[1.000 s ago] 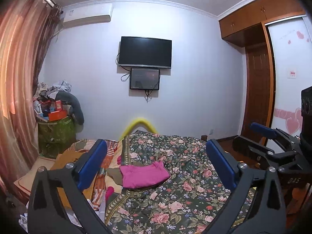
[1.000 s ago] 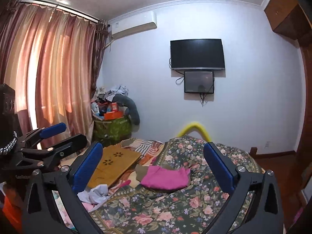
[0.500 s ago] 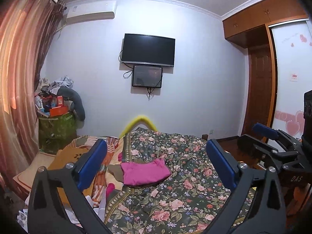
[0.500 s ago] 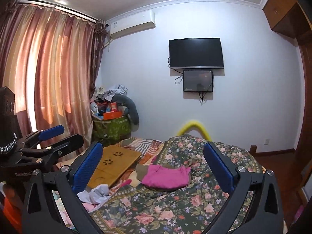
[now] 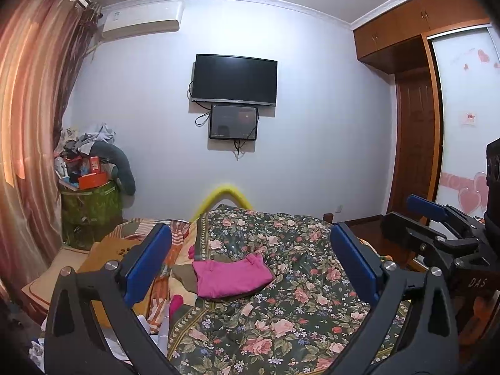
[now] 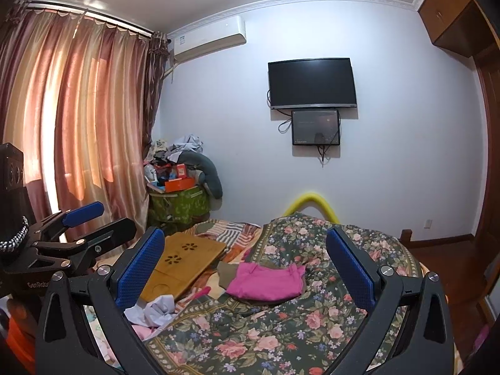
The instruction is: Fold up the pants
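since the earlier frame both views rose a little and the bed sits lower. the left gripper (image 5: 250, 262) and right gripper (image 6: 245, 265) hang above the bed (image 5: 281, 312) with fingers wide apart, holding nothing. the pink pants (image 5: 231, 276) lie folded near the bed's far left edge, beside a wooden tray (image 6: 184, 262).

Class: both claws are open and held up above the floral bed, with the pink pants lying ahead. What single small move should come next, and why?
Probably lower both claws forward toward the pink pants. The left claw and right claw are open, hold nothing and touch no cloth, while the pants lie bunched on the floral quilt, out of reach. Whether they are already folded I cannot tell.
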